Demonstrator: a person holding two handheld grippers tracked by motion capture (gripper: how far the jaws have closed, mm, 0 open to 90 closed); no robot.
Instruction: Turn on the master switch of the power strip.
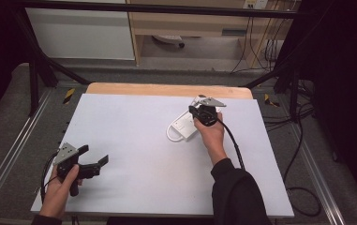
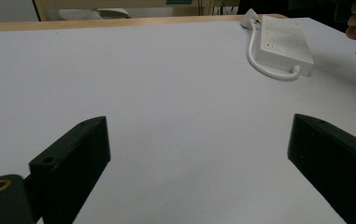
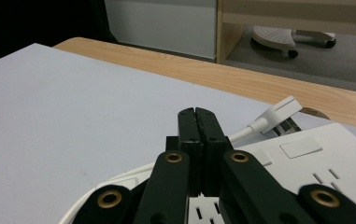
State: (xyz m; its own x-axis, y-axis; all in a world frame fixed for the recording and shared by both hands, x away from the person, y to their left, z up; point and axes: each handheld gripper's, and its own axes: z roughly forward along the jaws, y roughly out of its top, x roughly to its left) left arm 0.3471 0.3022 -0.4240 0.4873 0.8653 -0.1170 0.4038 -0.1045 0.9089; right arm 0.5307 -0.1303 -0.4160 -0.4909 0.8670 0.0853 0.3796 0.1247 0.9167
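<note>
High view: a white power strip (image 1: 184, 124) lies on the far right part of the desk (image 1: 134, 140), its long axis running diagonally from near-left to far-right. Its cord (image 1: 170, 135) loops round the near-left end. The right tool (image 1: 206, 108) sits over the strip's far-right end, held by the right hand (image 1: 210, 131). The left tool (image 1: 96, 165) hovers at the near-left corner of the desk, well apart from the strip, jaws spread.

Left gripper view: the two black jaws stand wide apart with bare desk between them. The strip (image 2: 285, 45) lies far off at upper right, its cord (image 2: 264, 67) curving along its left side.

Right gripper view: the jaws are pressed together with nothing between them, directly above the strip (image 3: 302, 163). The plug (image 3: 278, 113) lies just beyond the tips, pointing up and right.
</note>
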